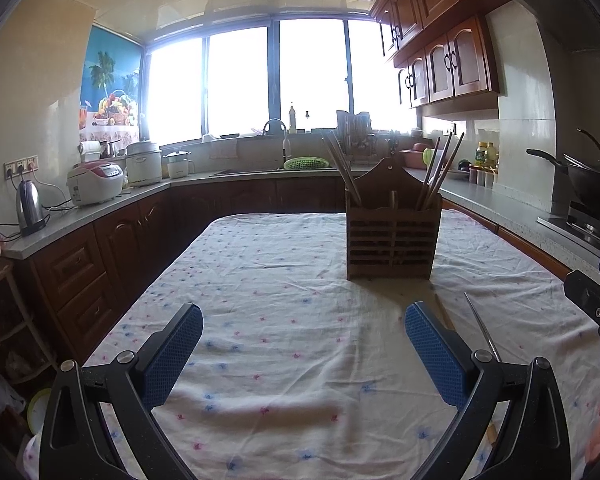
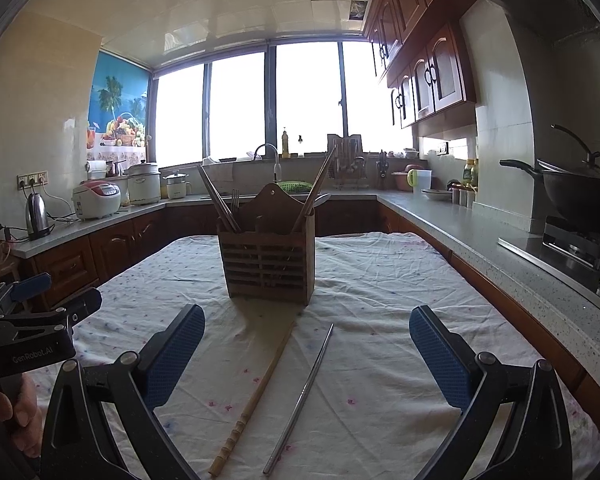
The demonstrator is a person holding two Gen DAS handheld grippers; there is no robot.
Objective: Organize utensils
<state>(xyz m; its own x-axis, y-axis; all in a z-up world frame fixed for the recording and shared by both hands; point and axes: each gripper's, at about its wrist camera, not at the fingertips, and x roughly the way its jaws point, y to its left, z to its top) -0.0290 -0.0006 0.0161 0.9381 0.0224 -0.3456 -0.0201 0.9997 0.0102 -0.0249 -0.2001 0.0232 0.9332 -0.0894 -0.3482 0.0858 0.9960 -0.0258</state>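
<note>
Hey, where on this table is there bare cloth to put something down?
Free: the tablecloth left of the wooden holder, out to the table's left edge. Crowded: in front of the holder, where the bamboo chopstick and metal chopstick lie side by side.

Bright window (image 1: 240,80) w/ glare; wood cabinets (image 1: 448,64); grey counter (image 2: 480,232).

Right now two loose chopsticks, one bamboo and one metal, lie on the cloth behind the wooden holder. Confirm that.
Not quite: the right wrist view shows the bamboo chopstick and metal chopstick lying in front of the wooden holder, between it and the open right gripper.
</note>
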